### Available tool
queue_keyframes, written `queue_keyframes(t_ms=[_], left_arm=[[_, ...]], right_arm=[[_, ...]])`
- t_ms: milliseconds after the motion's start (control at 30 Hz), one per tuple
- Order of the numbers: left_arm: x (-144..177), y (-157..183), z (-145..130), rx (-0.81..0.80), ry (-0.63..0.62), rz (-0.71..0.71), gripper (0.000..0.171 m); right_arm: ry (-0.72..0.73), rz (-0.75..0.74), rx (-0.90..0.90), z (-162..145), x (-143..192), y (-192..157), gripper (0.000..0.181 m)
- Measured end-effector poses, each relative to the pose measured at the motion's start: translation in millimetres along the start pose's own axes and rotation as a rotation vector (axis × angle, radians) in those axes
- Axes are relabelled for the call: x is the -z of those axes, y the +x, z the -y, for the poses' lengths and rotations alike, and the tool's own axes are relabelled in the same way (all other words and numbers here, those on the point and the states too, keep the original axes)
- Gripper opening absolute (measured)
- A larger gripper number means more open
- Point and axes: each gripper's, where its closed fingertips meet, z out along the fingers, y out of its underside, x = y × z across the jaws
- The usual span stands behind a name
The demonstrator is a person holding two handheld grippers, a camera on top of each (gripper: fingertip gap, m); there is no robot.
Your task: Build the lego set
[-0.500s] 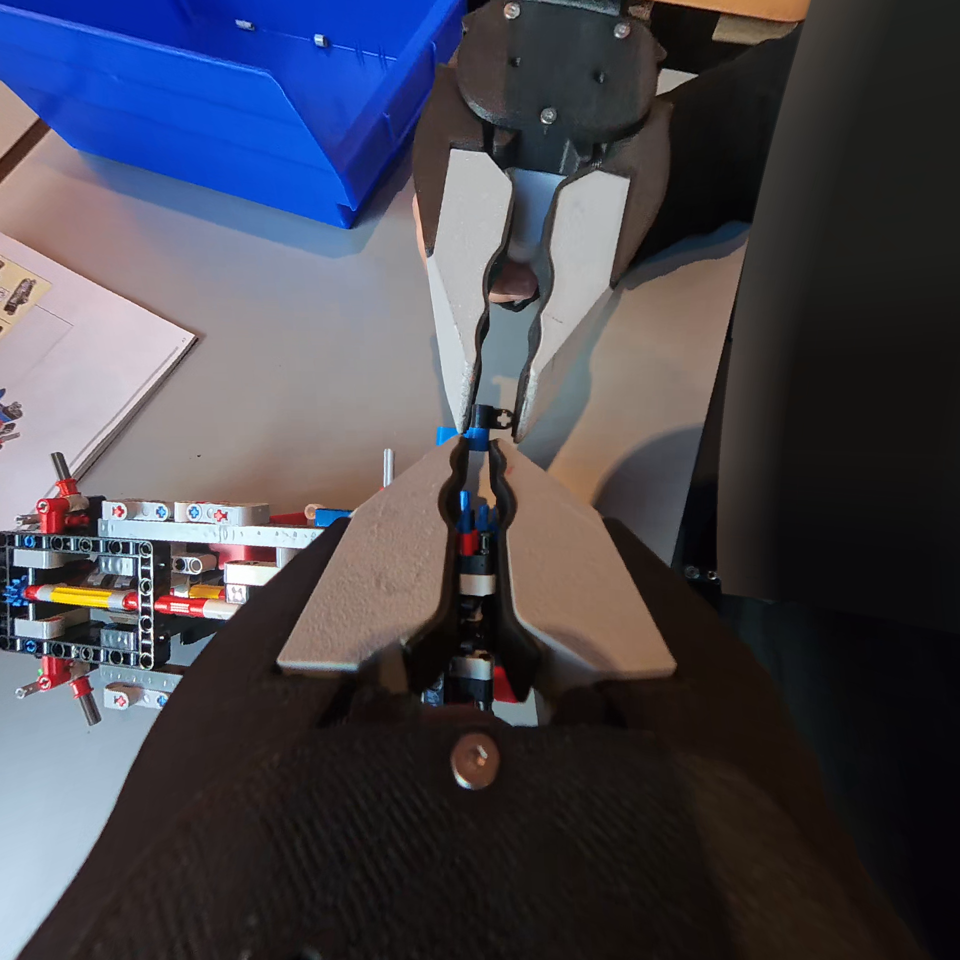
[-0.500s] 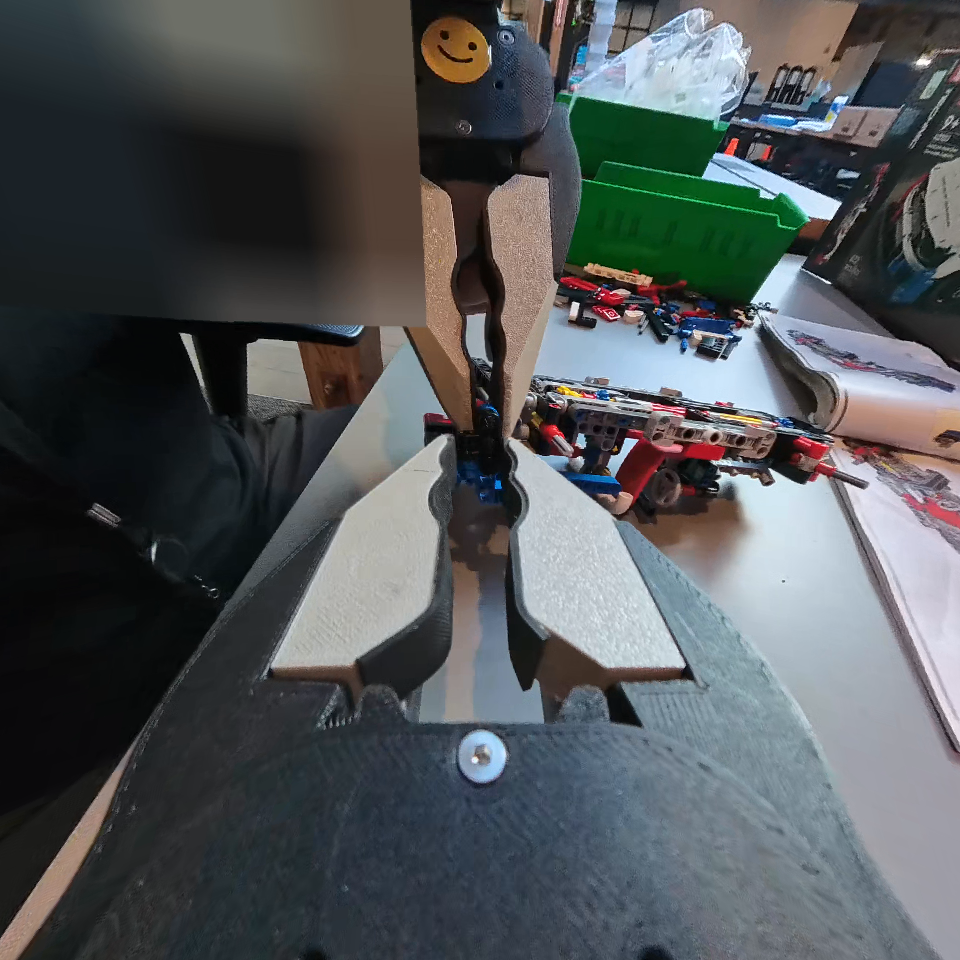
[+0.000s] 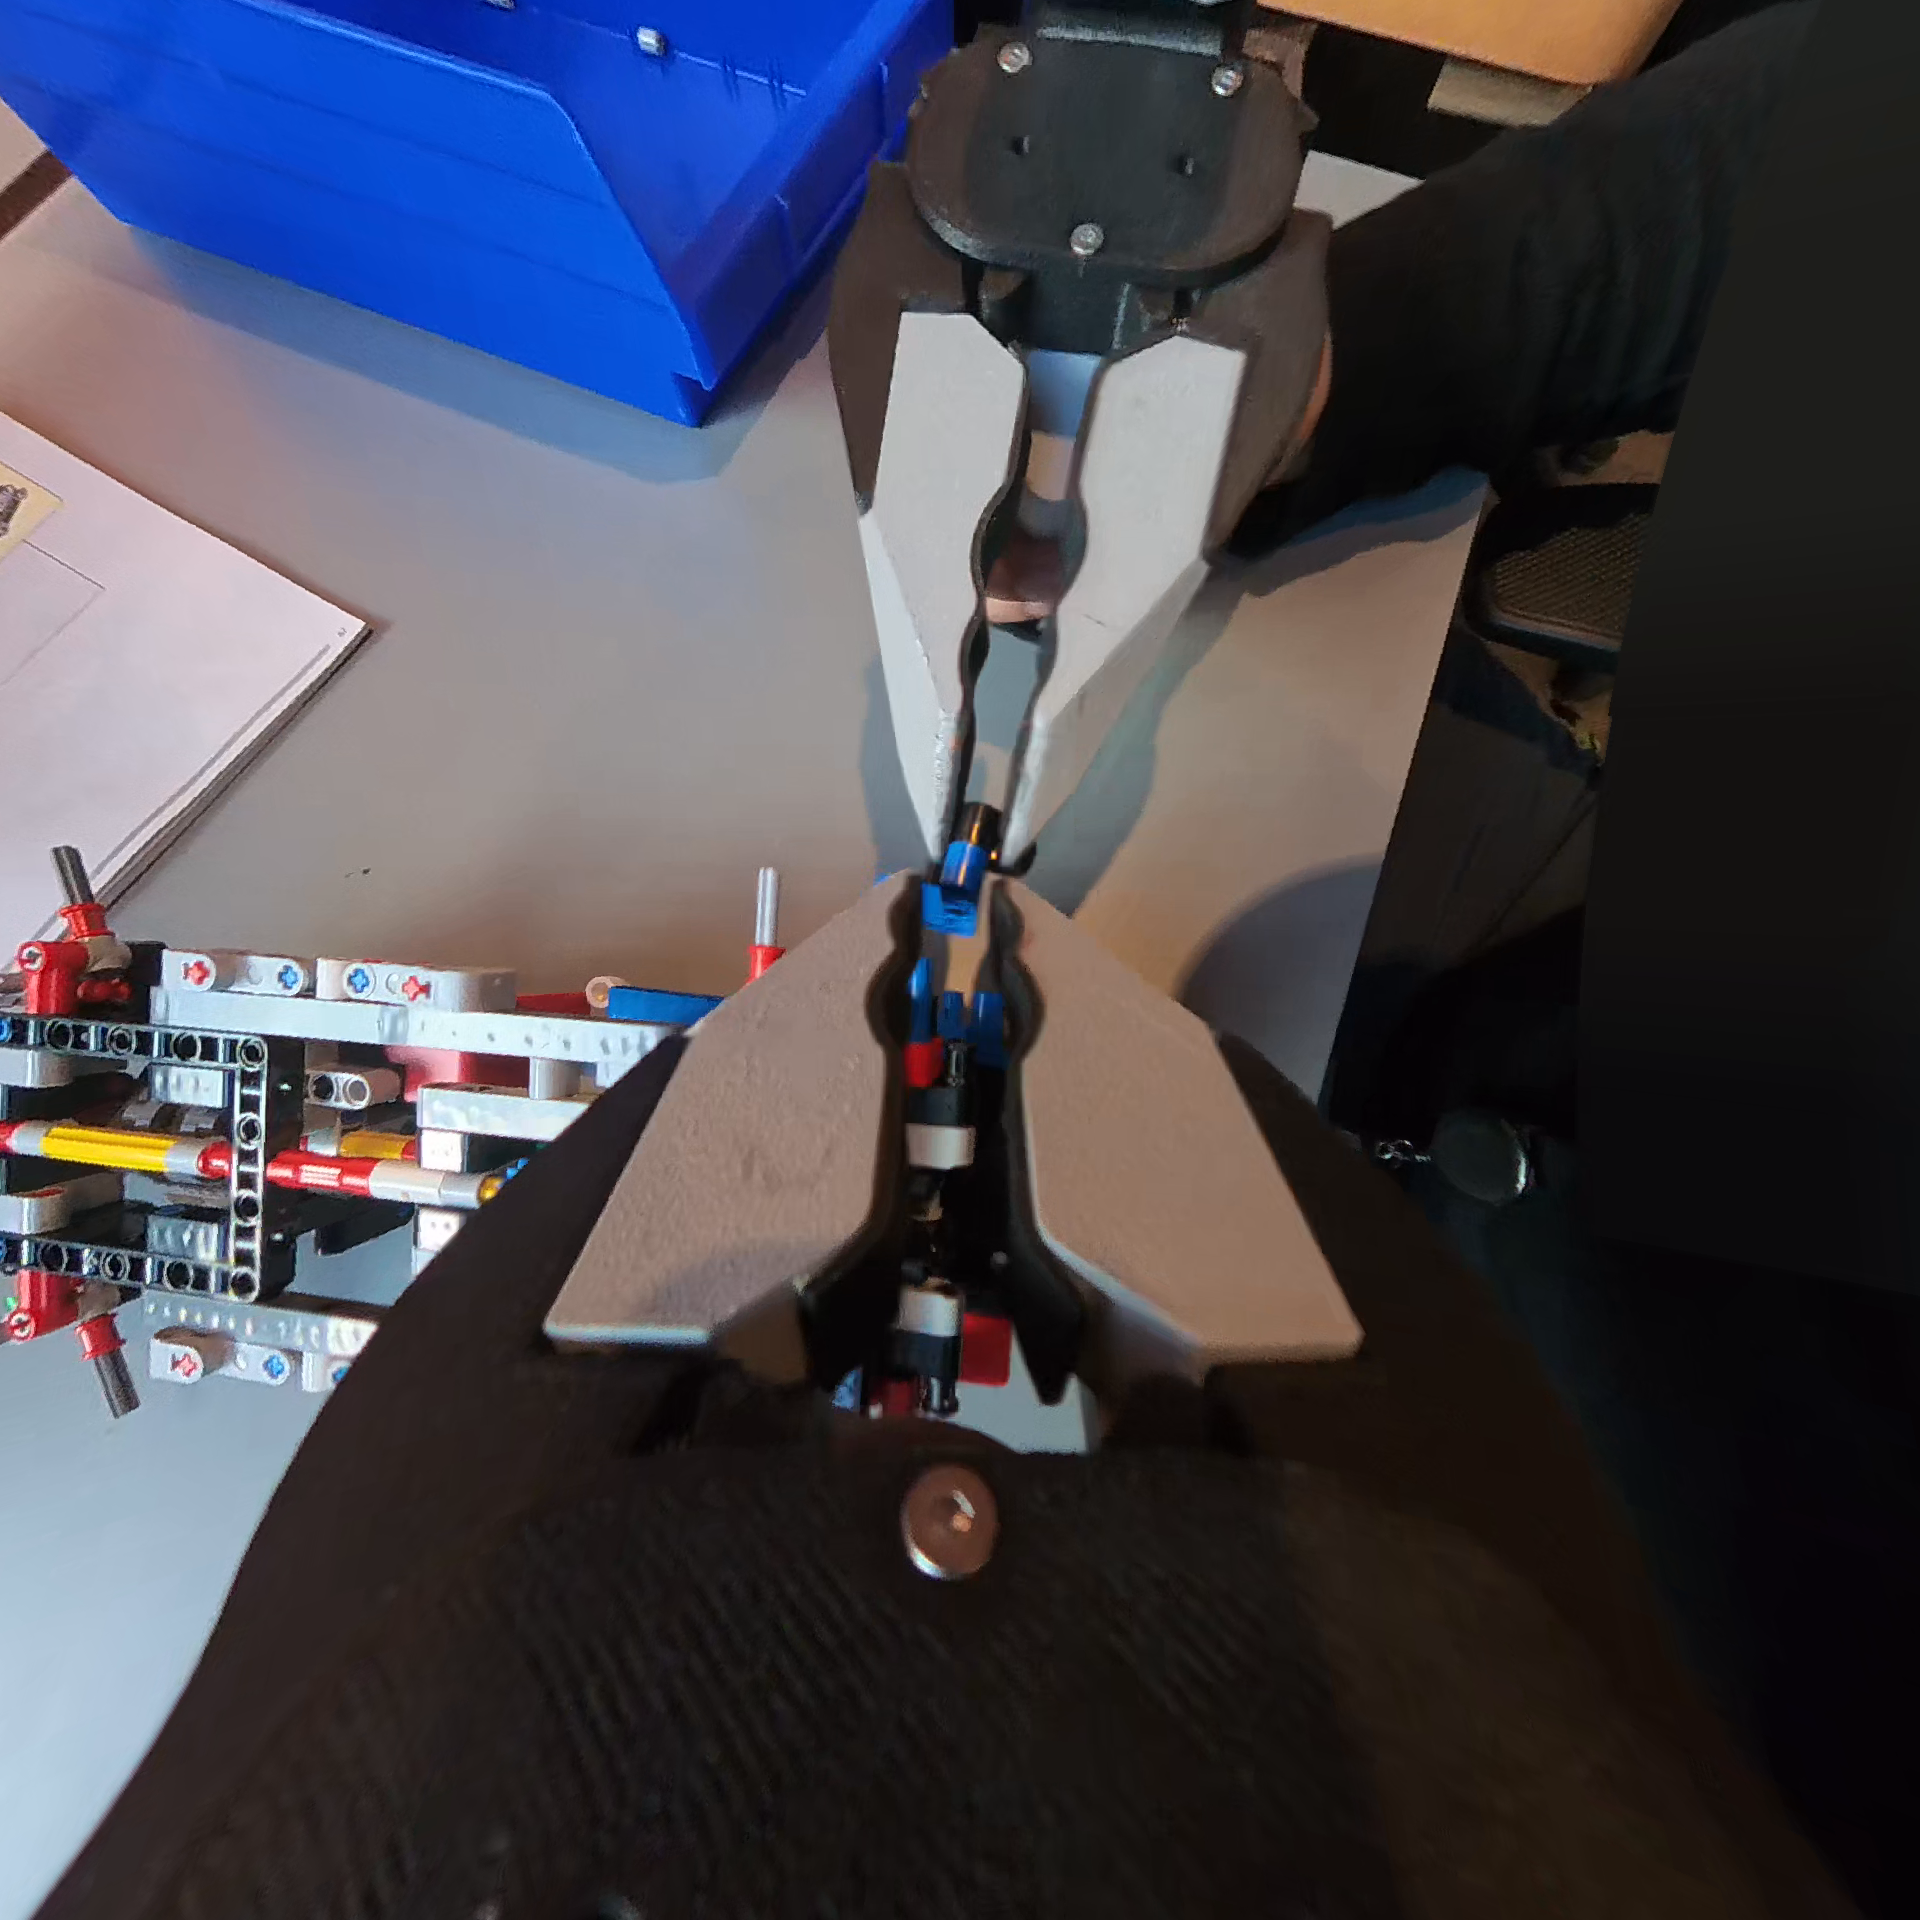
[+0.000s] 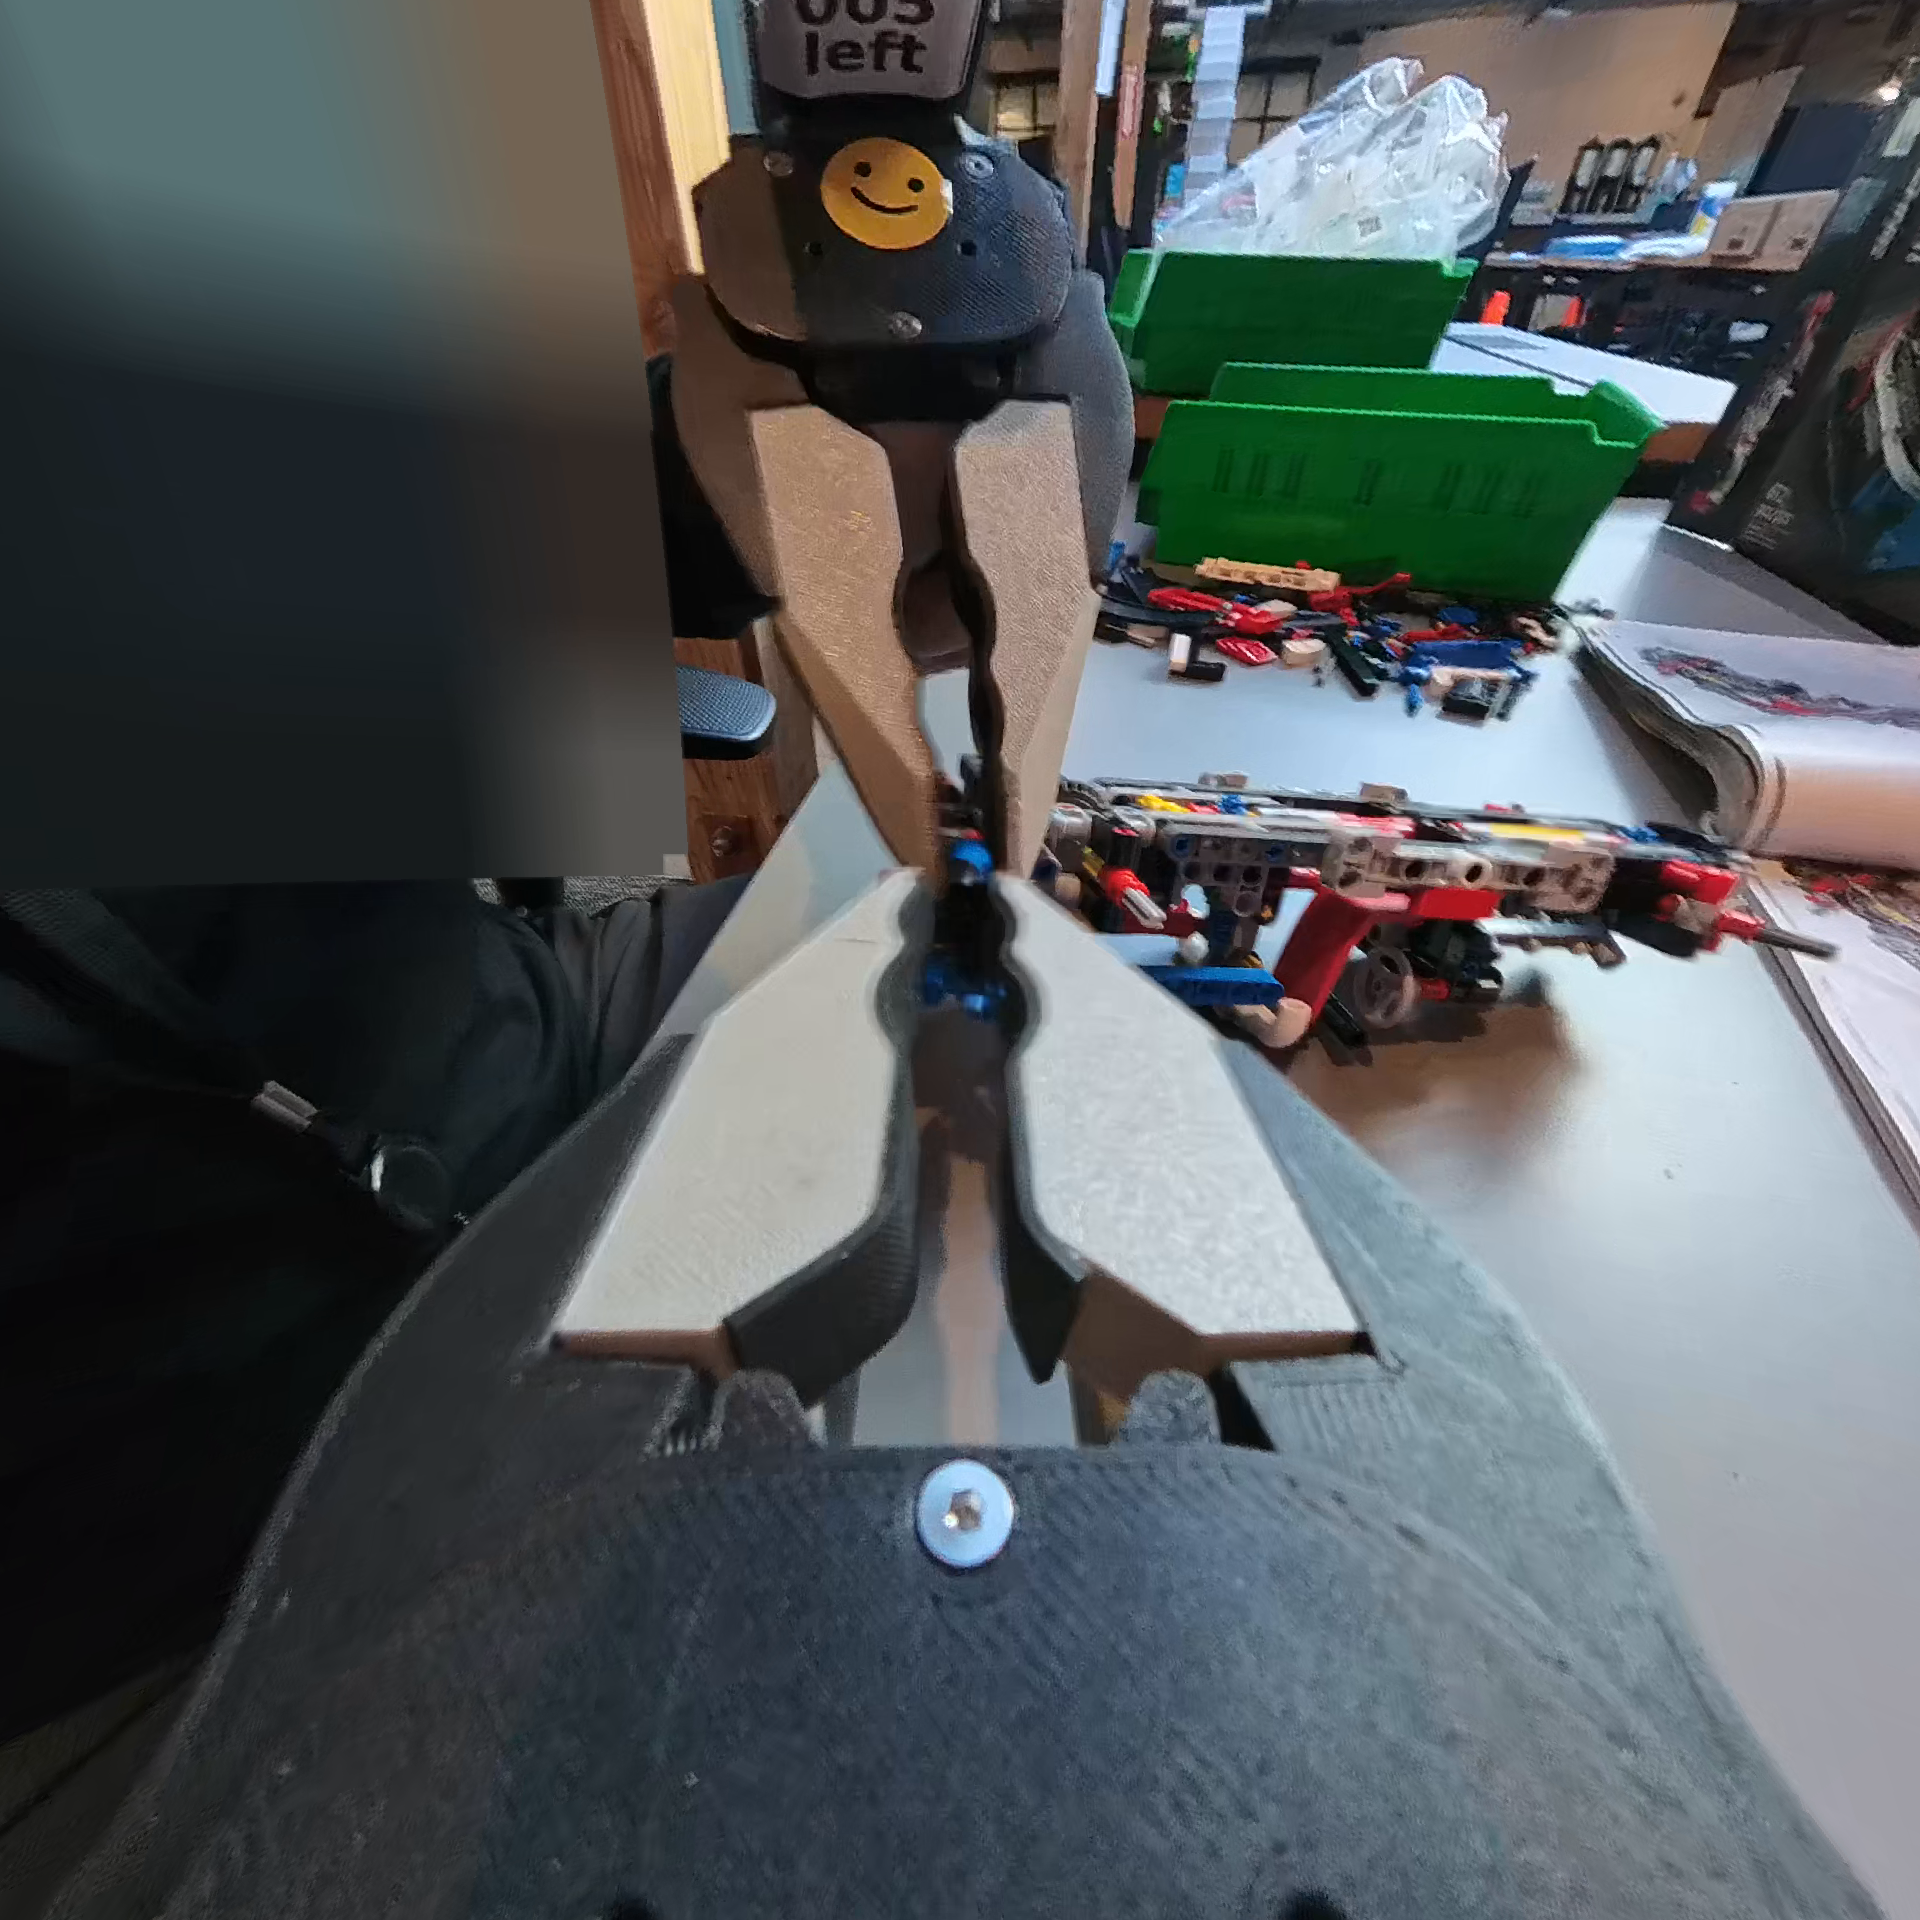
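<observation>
We find the left tongs (image 3: pixel 951 914) pinching a small sub-assembly (image 3: pixel 940 1132) and the right tongs (image 3: pixel 977 826) pinching a black-and-blue pin (image 3: pixel 966 847), tip to tip above the bench (image 3: pixel 623 675) near edge. Since 0.5 s ago the pin has seated closer; mating appears underway, the chassis (image 4: pixel 1403 873) resting aside at right.

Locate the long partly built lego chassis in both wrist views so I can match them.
Left wrist view: the long partly built lego chassis of grey, black, red and yellow beams lies at the left edge, on the table.
Right wrist view: it stretches across right of centre.
Shared landmark: the small blue and black lego piece where both grippers' jaws meet.
</observation>
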Motion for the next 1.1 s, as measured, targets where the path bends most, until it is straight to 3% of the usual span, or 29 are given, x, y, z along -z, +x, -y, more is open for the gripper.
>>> queue_keyframes(t_ms=[67, 300, 600, 767, 1000, 1100], left_arm=[[5, -8, -6, 0.004, -0.019, 0.046, 0.022], [19, -15, -27, 0.018, -0.040, 0.105, 0.020], [15, -11, -25, -0.056, -0.074, 0.068, 0.015], [17, -14, -19, -0.104, -0.051, 0.118, 0.020], [20, -7, -14, -0.284, -0.064, 0.284, 0.003], [18, -6, -19, -0.296, -0.099, 0.320, 0.004]], right_arm=[[-0.019, 0.004, -0.030, -5, -2, 1, 0.004], [-0.081, -0.027, -0.076, -15, -10, 8, 0.004], [-0.056, -0.001, -0.157, -8, -18, 5, 0.004], [-0.032, 0.028, -0.229, -6, -18, 4, 0.004], [-0.003, 0.054, -0.298, -6, -18, 4, 0.004], [-0.003, 0.059, -0.305, -6, -18, 4, 0.004]])
